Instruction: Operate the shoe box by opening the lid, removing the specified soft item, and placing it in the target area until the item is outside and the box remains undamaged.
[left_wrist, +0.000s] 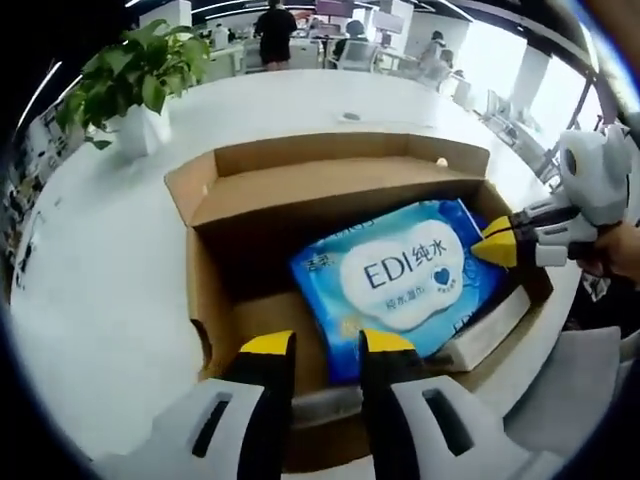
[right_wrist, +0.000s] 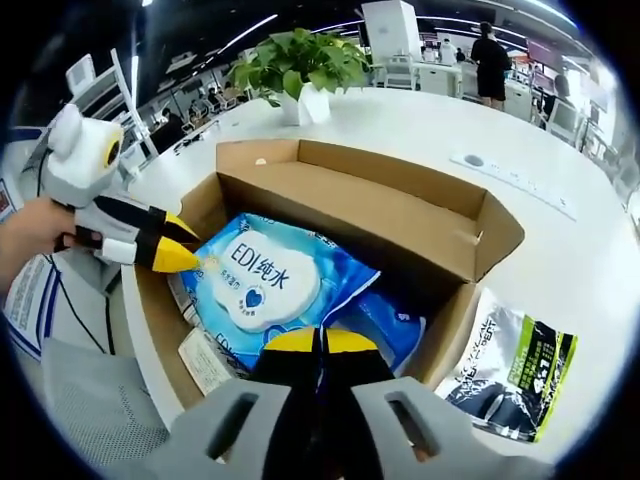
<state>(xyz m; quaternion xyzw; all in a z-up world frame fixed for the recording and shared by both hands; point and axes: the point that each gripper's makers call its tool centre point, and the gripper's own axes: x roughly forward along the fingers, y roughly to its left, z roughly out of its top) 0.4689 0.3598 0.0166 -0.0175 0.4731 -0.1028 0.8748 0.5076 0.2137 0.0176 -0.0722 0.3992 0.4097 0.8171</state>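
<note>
**Inside the shoe box: both grippers at the wipes pack**

Inside the open shoe box (left_wrist: 330, 180) lies the blue wipes pack (left_wrist: 400, 275). Left gripper (left_wrist: 328, 345), jaws parted, hovers at the pack's near edge. Right gripper (right_wrist: 320, 342), jaws pressed together, sits at the pack's opposite edge. Beyond the box stands a potted plant (left_wrist: 135, 75).
</note>
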